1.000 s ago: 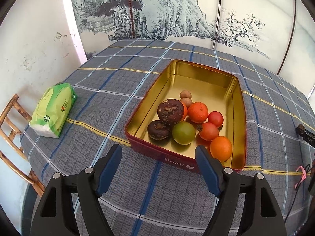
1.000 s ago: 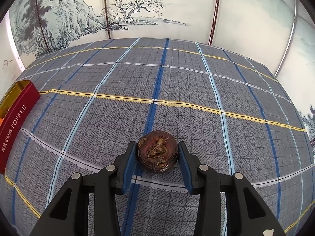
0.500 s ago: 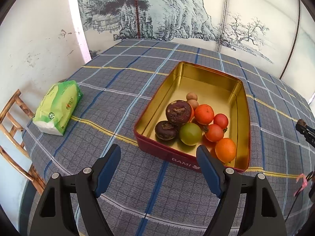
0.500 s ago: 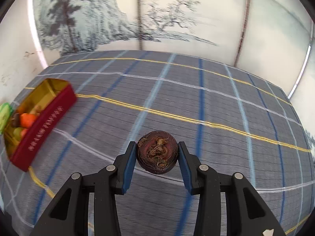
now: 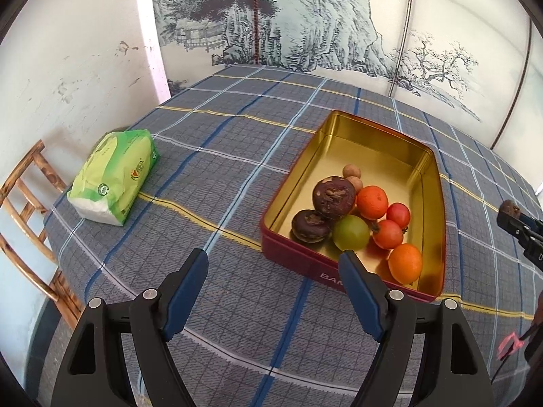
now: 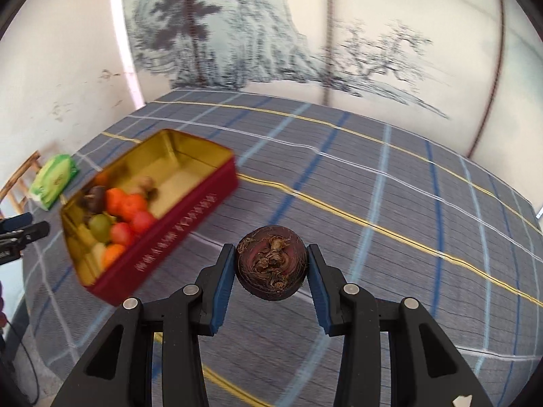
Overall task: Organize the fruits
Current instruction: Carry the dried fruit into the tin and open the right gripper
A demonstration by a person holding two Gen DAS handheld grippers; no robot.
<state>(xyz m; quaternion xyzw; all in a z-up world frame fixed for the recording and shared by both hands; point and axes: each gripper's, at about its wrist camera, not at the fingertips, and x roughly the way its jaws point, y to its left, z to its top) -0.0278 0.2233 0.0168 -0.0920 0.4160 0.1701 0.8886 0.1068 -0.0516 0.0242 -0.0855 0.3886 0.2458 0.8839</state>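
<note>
My right gripper [image 6: 271, 268] is shut on a dark brown water chestnut [image 6: 270, 266] and holds it above the checked tablecloth, right of the tin. The red tin with a gold inside [image 5: 373, 142] holds two dark chestnuts [image 5: 334, 196], a green fruit [image 5: 350, 232], oranges [image 5: 372, 202], red tomatoes [image 5: 388, 234] and small brown nuts [image 5: 351, 171]. The tin also shows in the right wrist view [image 6: 190, 210], at the left. My left gripper [image 5: 273, 273] is open and empty, just in front of the tin's near wall. The right gripper also shows at the right edge of the left wrist view [image 5: 516, 218].
A green pack of tissues [image 5: 113, 174] lies on the table's left side. A wooden chair [image 5: 23, 210] stands past the left table edge. A painted screen [image 5: 305, 17] backs the table. A cable with a pink clip [image 5: 510, 342] hangs at the right.
My right gripper has swung left with the chestnut, so the tin has come into its view. My left gripper has drifted left; the tin now sits further right in its view.
</note>
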